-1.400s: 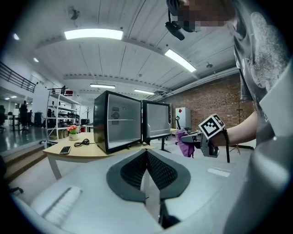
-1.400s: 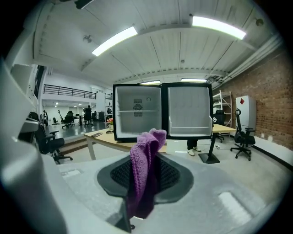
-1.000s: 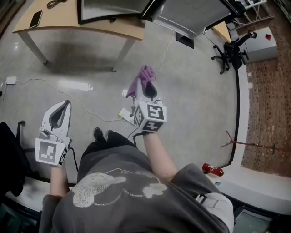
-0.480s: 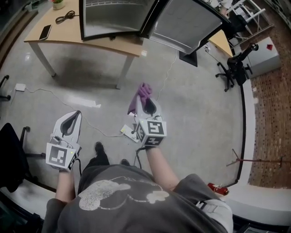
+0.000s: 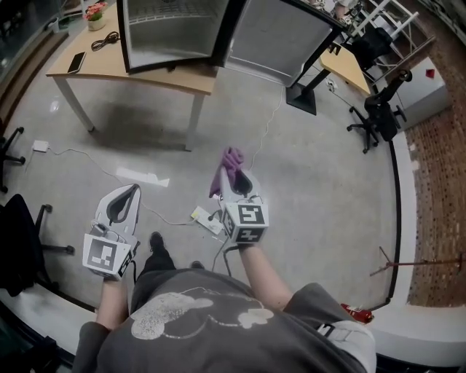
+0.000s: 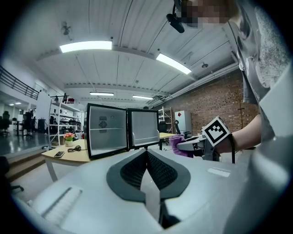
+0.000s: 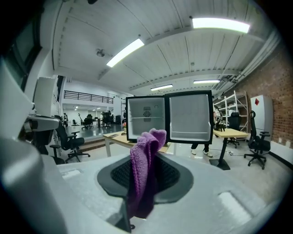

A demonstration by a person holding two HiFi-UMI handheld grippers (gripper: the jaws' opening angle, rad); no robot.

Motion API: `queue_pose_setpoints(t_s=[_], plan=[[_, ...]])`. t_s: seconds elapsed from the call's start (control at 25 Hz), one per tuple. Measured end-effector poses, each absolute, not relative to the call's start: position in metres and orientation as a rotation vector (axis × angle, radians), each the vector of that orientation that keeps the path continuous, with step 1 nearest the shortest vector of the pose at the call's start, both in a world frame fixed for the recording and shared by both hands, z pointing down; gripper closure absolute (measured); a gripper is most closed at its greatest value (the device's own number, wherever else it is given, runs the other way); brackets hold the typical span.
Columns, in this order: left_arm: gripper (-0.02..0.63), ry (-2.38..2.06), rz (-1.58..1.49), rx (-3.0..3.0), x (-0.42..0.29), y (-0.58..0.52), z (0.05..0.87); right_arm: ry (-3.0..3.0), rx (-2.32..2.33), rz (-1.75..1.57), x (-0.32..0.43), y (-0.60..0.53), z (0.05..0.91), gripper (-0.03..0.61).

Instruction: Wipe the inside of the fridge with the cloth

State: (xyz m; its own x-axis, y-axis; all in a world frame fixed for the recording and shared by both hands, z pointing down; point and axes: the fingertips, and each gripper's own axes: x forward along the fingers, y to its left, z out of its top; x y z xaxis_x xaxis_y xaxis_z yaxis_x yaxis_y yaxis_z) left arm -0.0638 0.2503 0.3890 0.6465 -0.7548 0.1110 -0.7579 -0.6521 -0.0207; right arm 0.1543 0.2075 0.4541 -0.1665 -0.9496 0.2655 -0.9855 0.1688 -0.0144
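Note:
A small fridge (image 5: 167, 33) stands on a wooden table (image 5: 145, 73) at the far side, its door (image 5: 280, 36) swung wide to the right; the white inside with a shelf shows in the right gripper view (image 7: 145, 122). My right gripper (image 5: 234, 183) is shut on a purple cloth (image 5: 227, 169), which sticks up between its jaws (image 7: 145, 169). It is held over the floor, well short of the table. My left gripper (image 5: 122, 205) is lower left, shut with nothing in it (image 6: 147, 157).
A phone (image 5: 76, 62), a coiled cable (image 5: 109, 40) and a flower pot (image 5: 95, 13) lie on the table's left part. Cables and a power strip (image 5: 207, 220) run over the floor. Office chairs (image 5: 375, 116) and another desk (image 5: 346, 65) stand to the right.
The person has stepped toward the table, so the fridge shows more fully. Both grippers keep their pose, the right one still holding the cloth.

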Motion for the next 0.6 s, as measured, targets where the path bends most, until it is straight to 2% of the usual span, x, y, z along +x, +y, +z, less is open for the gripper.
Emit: queue_pose_setpoints(t_s=[0.6], plan=[[0.595,-1.316,0.19,2.803,-0.016,0.325,0.395,-2.327,1.765,0.261,0.175,0.273,0.455,0.497]])
